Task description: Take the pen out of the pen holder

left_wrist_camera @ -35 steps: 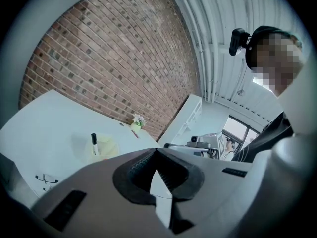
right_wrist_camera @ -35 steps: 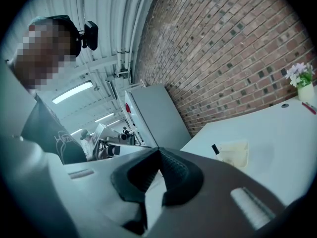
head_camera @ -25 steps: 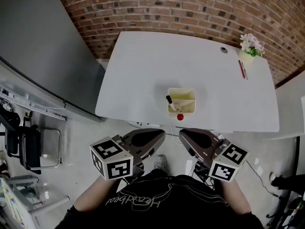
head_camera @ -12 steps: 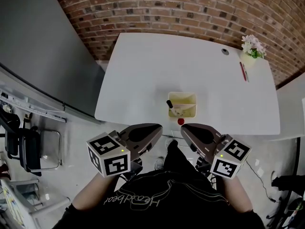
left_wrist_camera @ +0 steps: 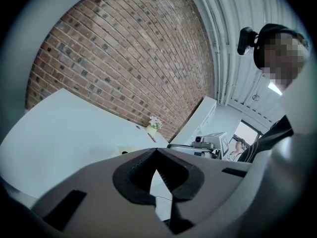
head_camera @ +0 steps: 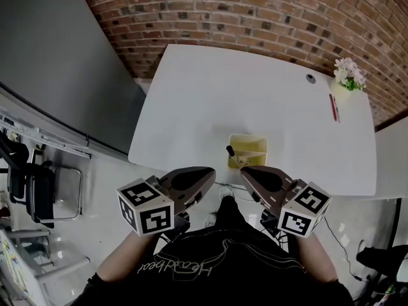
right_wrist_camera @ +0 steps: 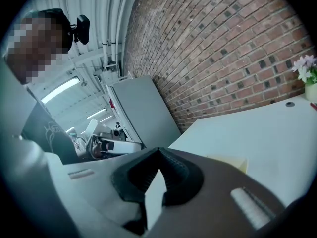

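2 grippers short of the bench, pen in its holder.

Left gripper (head_camera: pixel 209 172) and right gripper (head_camera: pixel 245 171) sit side by side at 6 o'clock in the head view, off the near edge of the white bench (head_camera: pixel 204 101). Each gripper view shows its fingers together at the tips, with nothing between them. The pale yellow pen holder (head_camera: pixel 248 150) stands at 12 o'clock from the grippers, close to the bench's near edge and apart from both. The black-capped pen (head_camera: pixel 231 151) leans out at the holder's 9 o'clock side. A small vase of flowers (head_camera: pixel 349 76) sits at 2 o'clock on the far corner, with a red pen (head_camera: pixel 334 107) lying just beside it. A brick wall (head_camera: pixel 255 11) runs behind.
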